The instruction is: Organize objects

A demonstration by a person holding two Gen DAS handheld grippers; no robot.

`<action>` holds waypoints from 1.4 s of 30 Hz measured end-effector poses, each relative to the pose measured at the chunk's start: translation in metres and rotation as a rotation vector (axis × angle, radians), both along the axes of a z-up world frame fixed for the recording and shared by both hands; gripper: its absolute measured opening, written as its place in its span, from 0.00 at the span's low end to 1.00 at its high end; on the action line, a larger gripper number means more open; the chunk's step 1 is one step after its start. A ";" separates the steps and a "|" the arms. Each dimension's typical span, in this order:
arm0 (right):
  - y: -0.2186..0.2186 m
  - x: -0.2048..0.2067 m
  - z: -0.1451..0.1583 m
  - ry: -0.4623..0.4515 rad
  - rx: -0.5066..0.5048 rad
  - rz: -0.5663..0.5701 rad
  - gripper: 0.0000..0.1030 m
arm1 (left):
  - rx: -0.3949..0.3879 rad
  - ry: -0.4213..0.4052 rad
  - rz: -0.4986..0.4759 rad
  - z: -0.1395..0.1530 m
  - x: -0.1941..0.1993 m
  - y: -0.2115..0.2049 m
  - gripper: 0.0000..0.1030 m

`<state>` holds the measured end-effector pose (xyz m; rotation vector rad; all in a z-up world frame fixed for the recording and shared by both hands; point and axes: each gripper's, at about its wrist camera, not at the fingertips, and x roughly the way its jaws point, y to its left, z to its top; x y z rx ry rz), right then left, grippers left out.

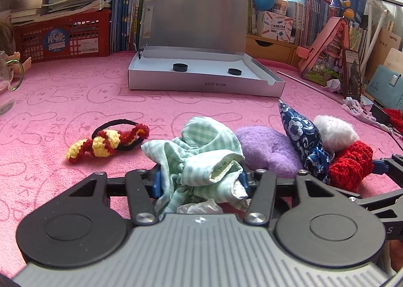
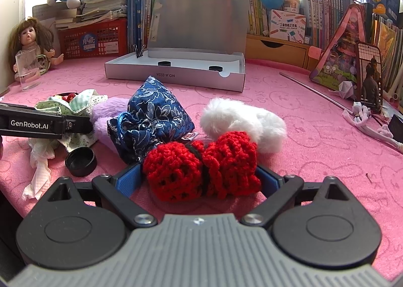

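Observation:
My left gripper (image 1: 200,180) is shut on a crumpled green checked cloth (image 1: 201,151), its blue pads pressed against both sides of it. Right of the cloth lie a purple fluffy piece (image 1: 264,151), a blue brocade pouch (image 2: 153,115) and a white fluffy piece (image 2: 241,120). A red crochet bow (image 2: 201,168) sits between the wide-spread fingers of my right gripper (image 2: 201,178), which is open. The bow looks unsqueezed. A red-and-yellow crochet hair tie (image 1: 108,143) lies to the left. An open grey box (image 1: 201,83) stands behind, with two black caps (image 1: 180,67) inside.
A loose black cap (image 2: 80,162) and a crumpled tissue (image 2: 40,173) lie near the table's front edge. A glass mug (image 2: 26,72) and a doll (image 2: 27,42) stand far left. A metal rod (image 2: 314,90), a phone (image 2: 370,80) and books line the right and back.

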<state>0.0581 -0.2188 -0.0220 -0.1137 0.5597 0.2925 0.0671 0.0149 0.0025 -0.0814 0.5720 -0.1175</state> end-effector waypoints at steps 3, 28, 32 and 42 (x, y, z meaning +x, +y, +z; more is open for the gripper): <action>-0.001 0.001 0.003 0.016 0.013 0.004 0.91 | 0.001 -0.006 0.002 0.002 -0.001 0.000 0.52; -0.009 -0.010 0.031 -0.020 0.080 -0.020 0.69 | -0.023 -0.039 0.002 0.019 -0.004 0.001 0.45; -0.009 -0.013 0.039 -0.053 0.084 -0.019 0.69 | -0.023 -0.044 0.000 0.020 -0.004 0.001 0.45; -0.010 -0.010 0.045 -0.065 0.103 -0.013 0.68 | -0.020 -0.061 -0.007 0.025 -0.002 0.001 0.44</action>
